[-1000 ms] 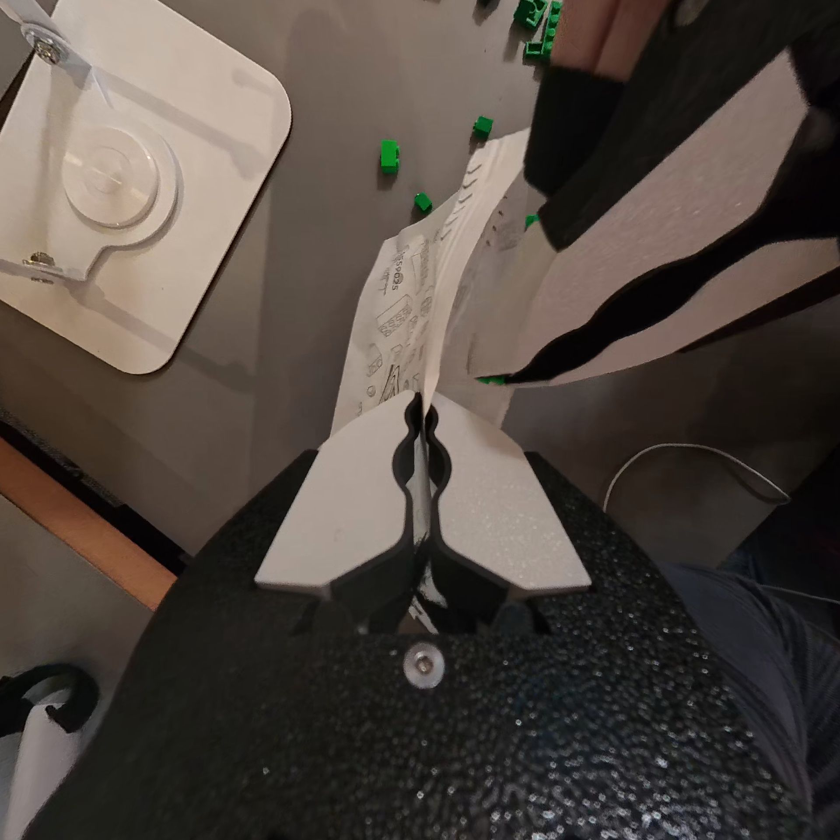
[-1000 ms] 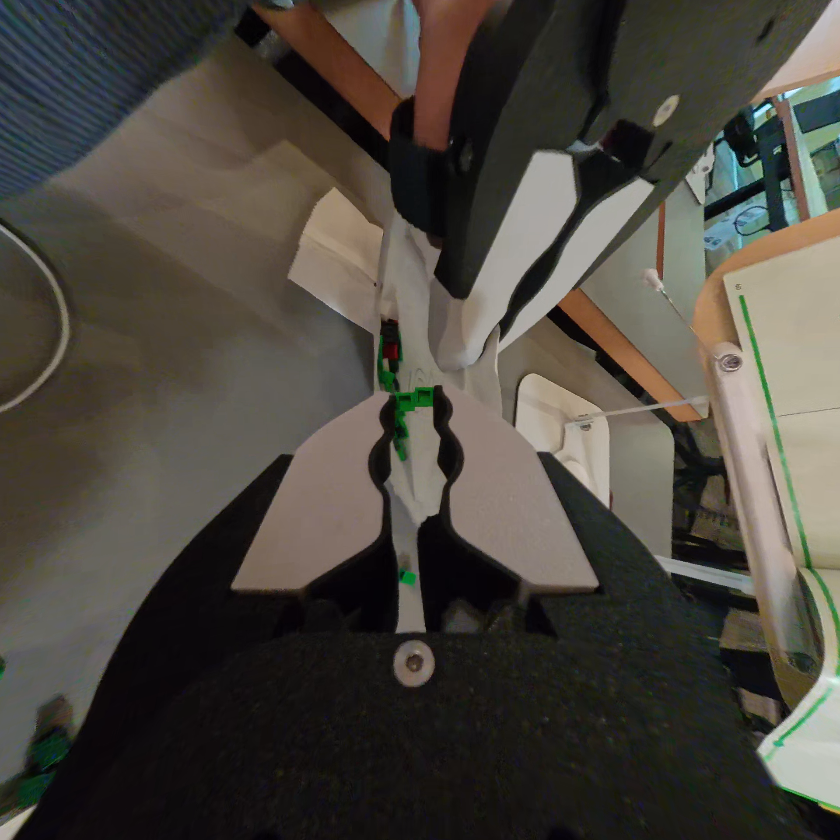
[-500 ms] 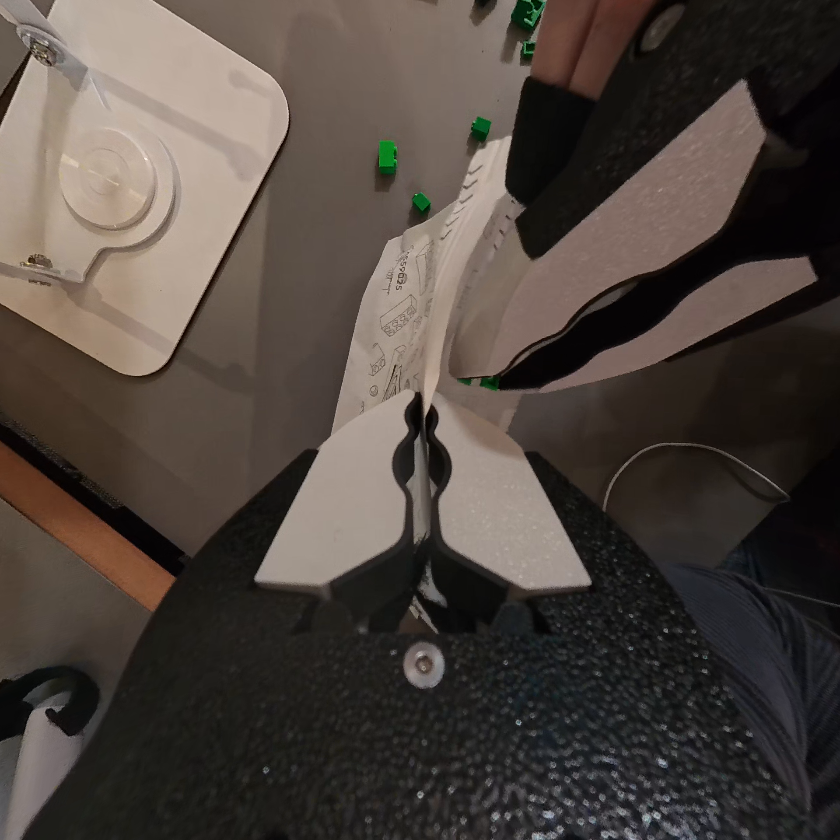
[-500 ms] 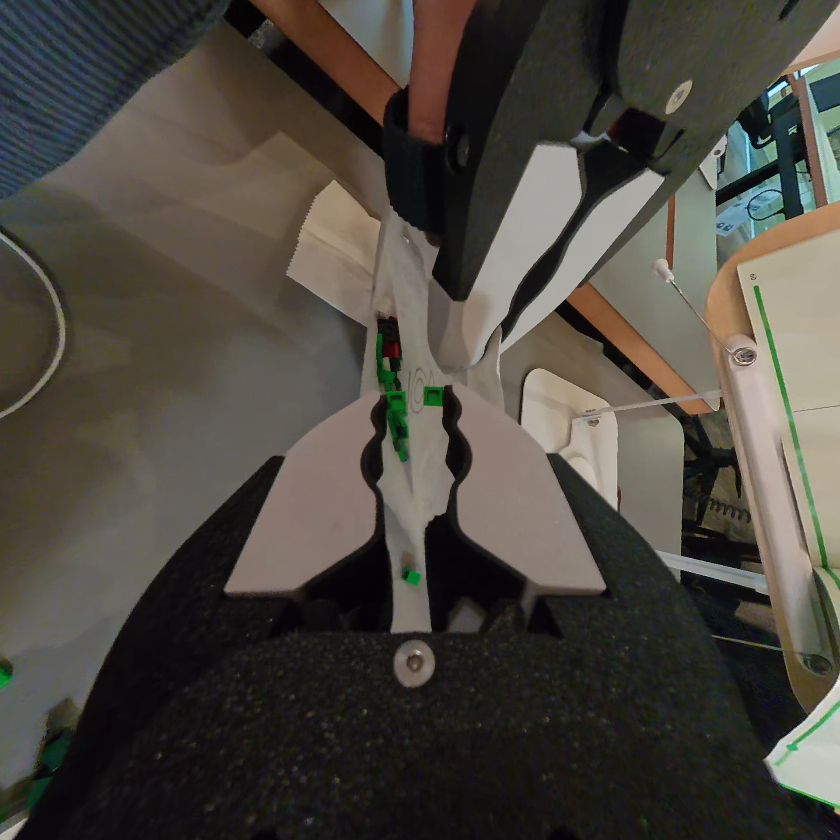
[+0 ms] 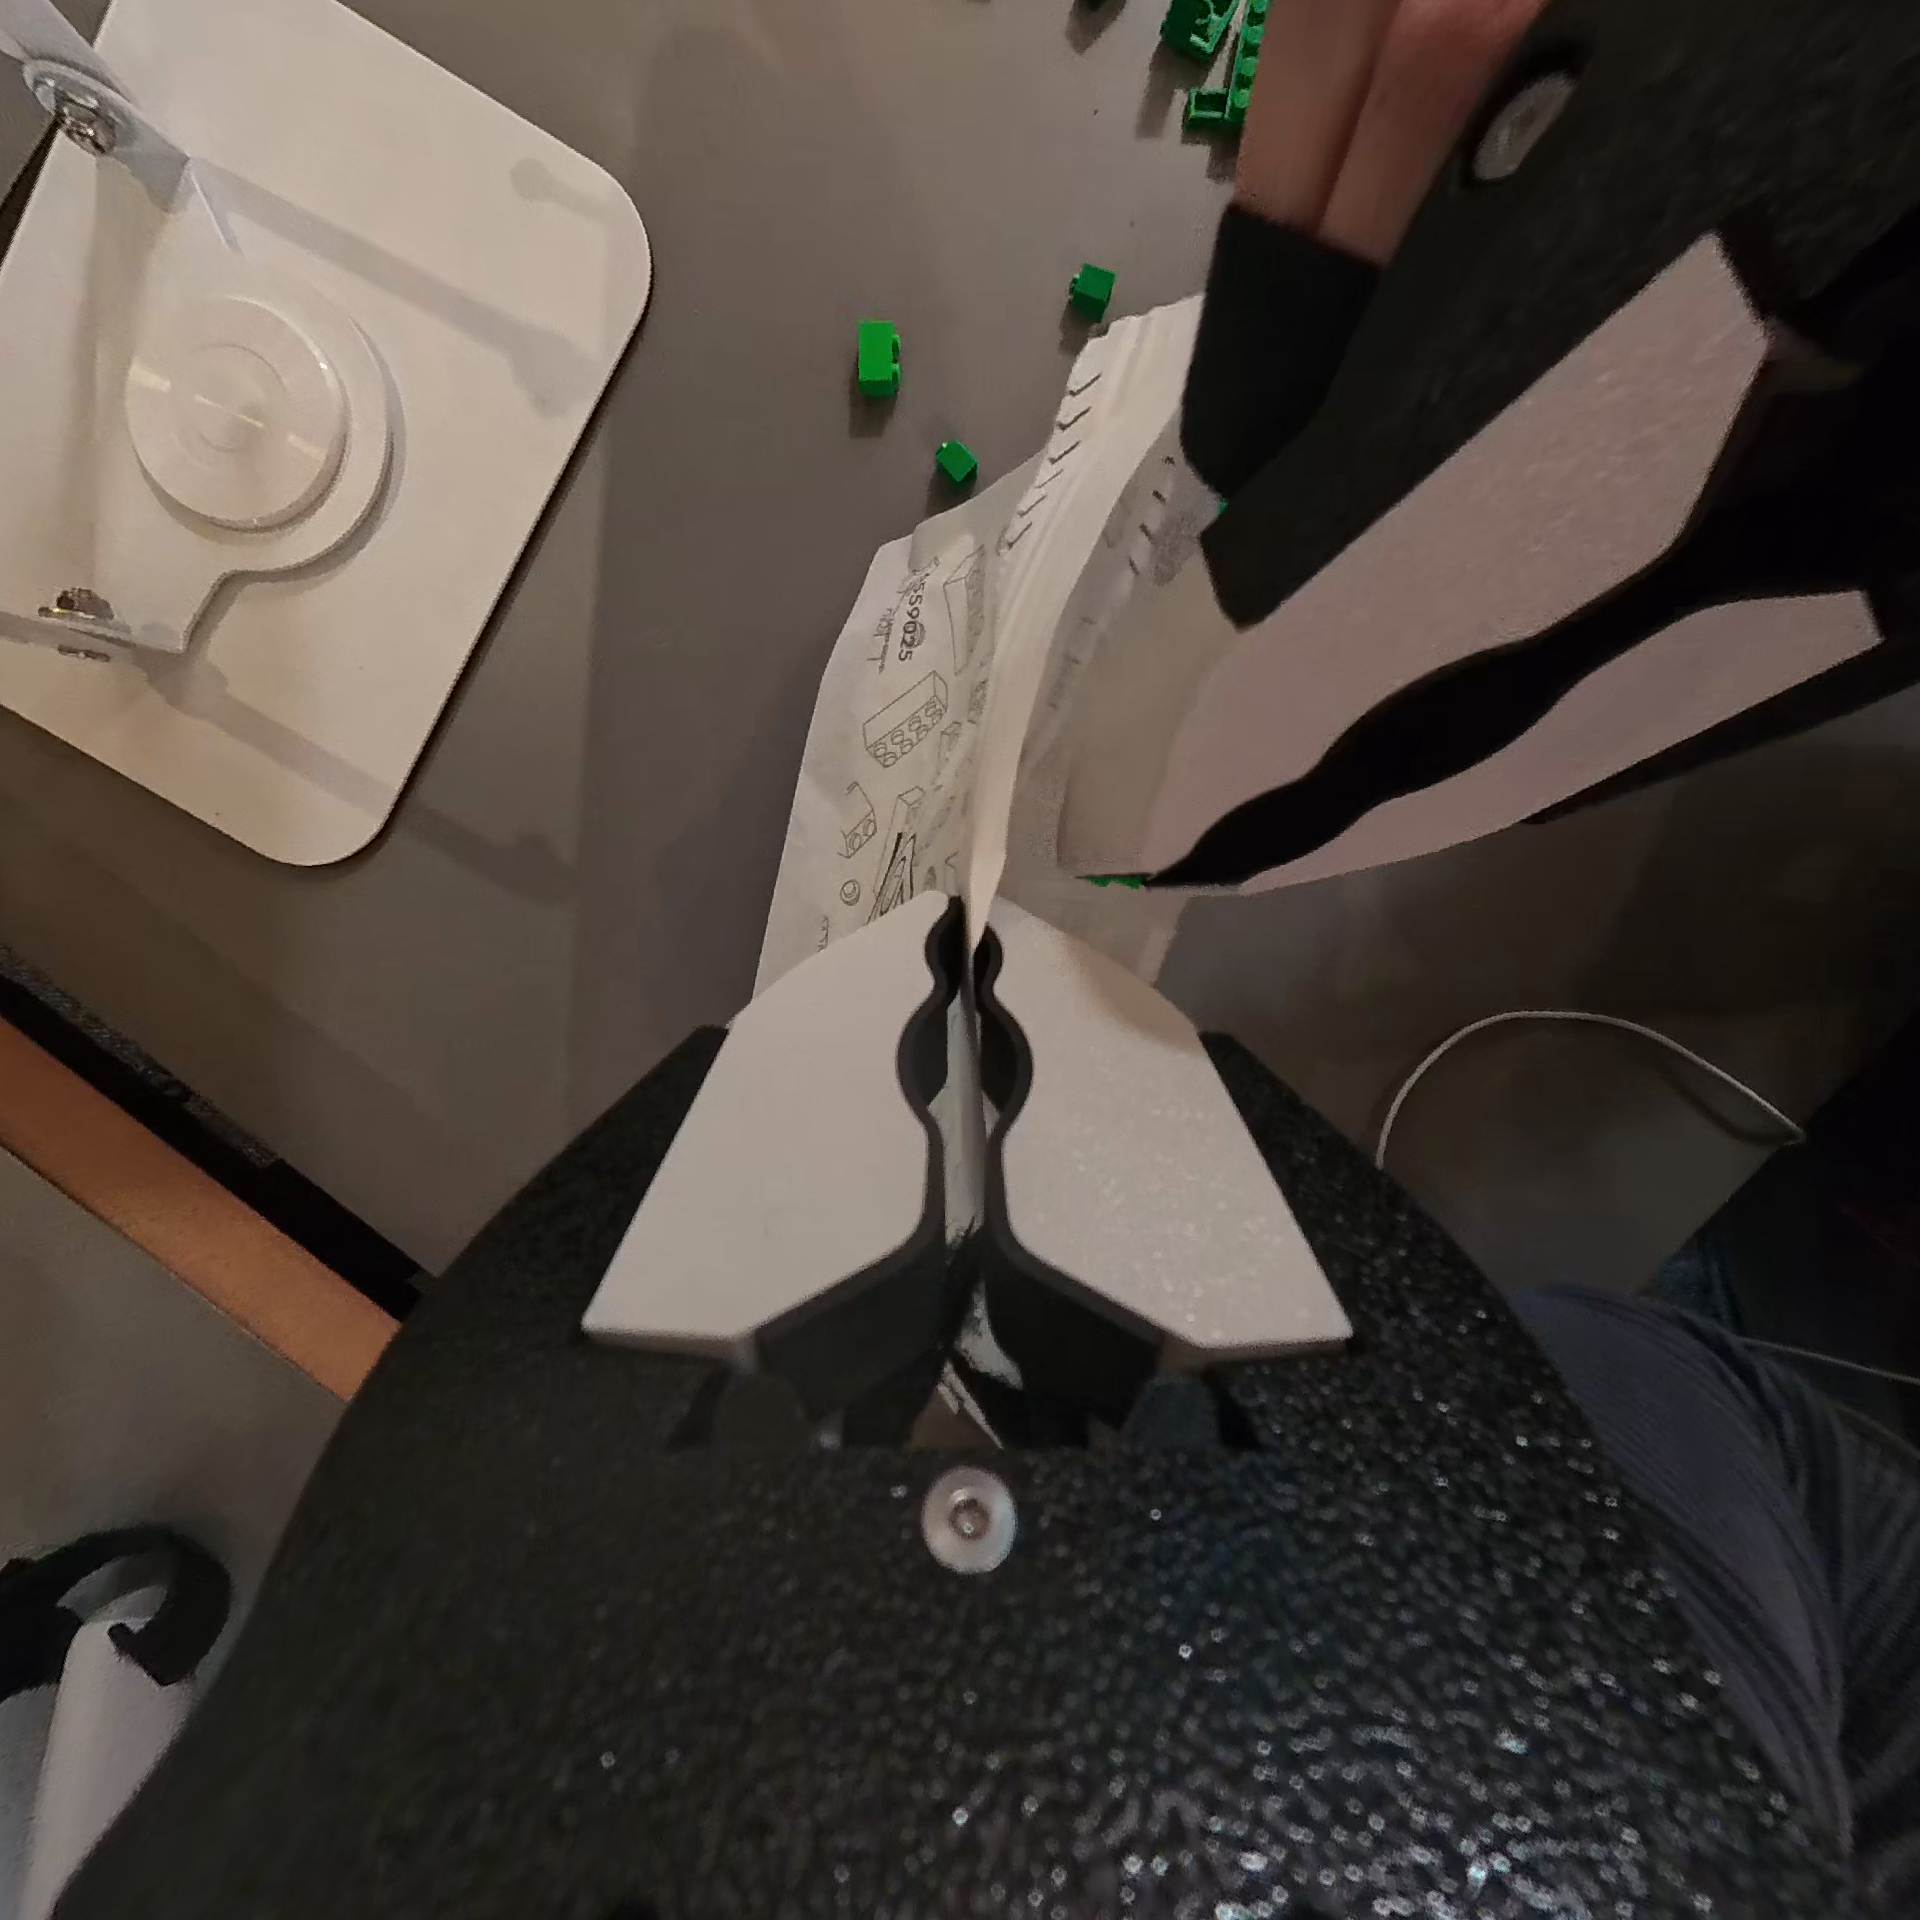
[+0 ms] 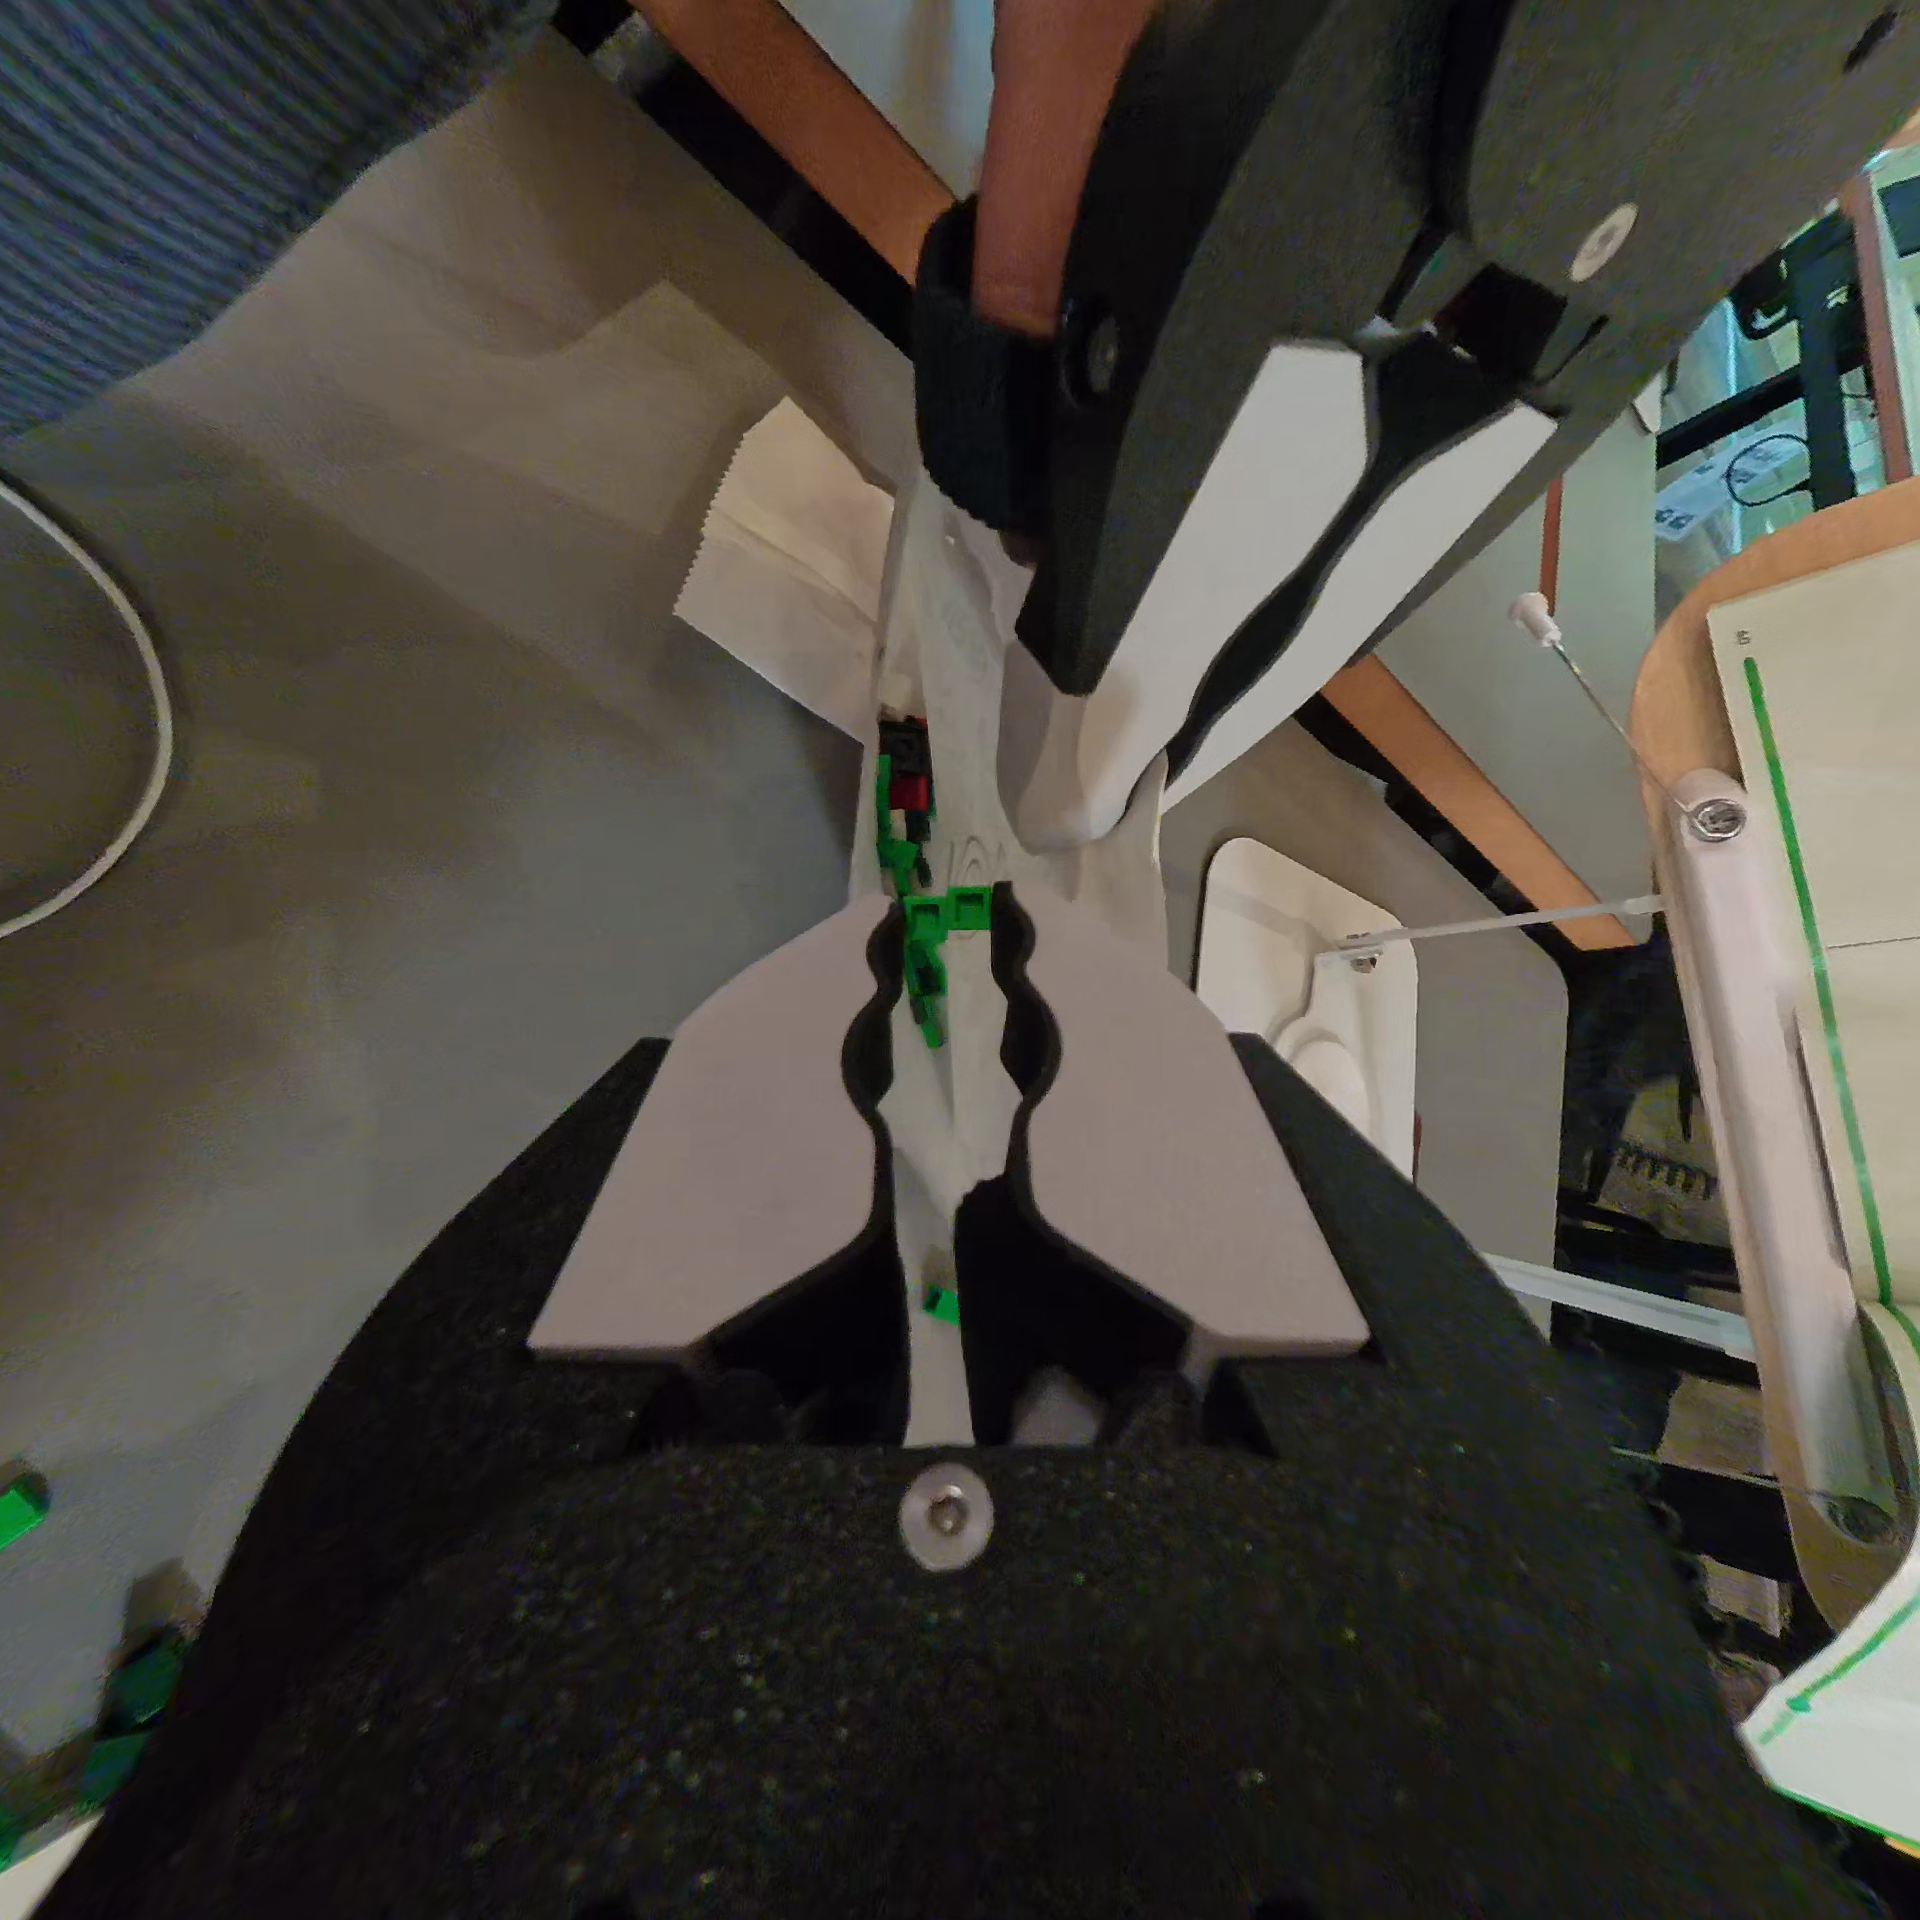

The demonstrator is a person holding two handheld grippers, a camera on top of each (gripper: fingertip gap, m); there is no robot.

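A white paper bag (image 5: 914,675) printed with brick drawings hangs over the grey table (image 5: 727,208), stretched between both grippers. My left gripper (image 5: 966,914) is shut on the bag's upper edge; it also shows in the right wrist view (image 6: 1158,774). My right gripper (image 6: 943,904) is closed on the bag's other side, with a narrow gap at the tips filled by paper and small green bricks (image 6: 920,966). It also shows in the left wrist view (image 5: 1153,881). More green, red and black bricks (image 6: 902,800) lie inside the bag's mouth.
Loose green bricks (image 5: 876,356) lie on the table beyond the bag, with more at the far edge (image 5: 1216,62). A white square base plate with a round disc (image 5: 312,416) sits at the left. A thin white cable (image 5: 1558,1029) loops at the right. The table's wooden edge (image 5: 156,1195) runs at lower left. Only a small space, under 4 cm, lies between the two pairs of fingers.
The right gripper has tilted and shifted slightly while both keep hold of the bag. The green bricks between the right fingers have slid a little.
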